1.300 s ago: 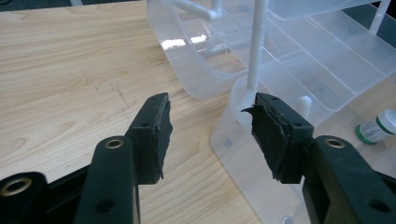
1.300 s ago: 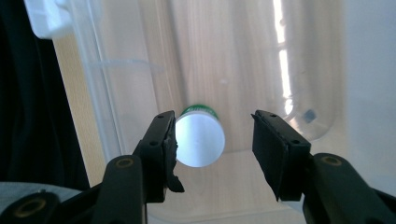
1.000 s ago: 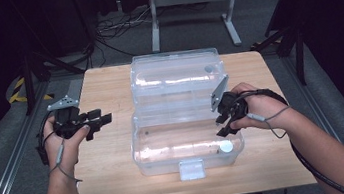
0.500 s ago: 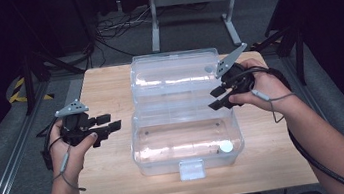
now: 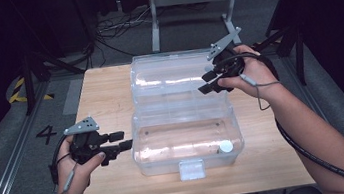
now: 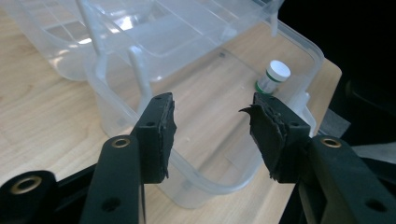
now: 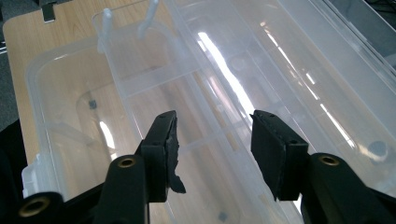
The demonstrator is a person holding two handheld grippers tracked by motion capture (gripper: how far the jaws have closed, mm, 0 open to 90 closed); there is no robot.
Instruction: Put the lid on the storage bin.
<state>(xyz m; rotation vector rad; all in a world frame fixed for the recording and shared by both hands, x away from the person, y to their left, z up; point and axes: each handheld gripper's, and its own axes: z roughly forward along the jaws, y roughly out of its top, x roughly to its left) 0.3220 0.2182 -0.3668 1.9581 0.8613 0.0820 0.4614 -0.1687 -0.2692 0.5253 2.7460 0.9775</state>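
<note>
- Spanning the wooden tabletop, the clear plastic storage box lies open, lid laid back flat, likely for reaching inside; bare wood remains at either side.
- Hovering over the lid's right edge, the right gripper holds nothing, jaws wide.
- Approaching the box's left wall, the left gripper is empty, jaws just closing slightly.
- Standing in the near right corner: a small white-capped bottle.

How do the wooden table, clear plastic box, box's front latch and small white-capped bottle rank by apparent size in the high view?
1. wooden table
2. clear plastic box, lid open
3. front latch
4. white-capped bottle, smallest, inside the box
</note>
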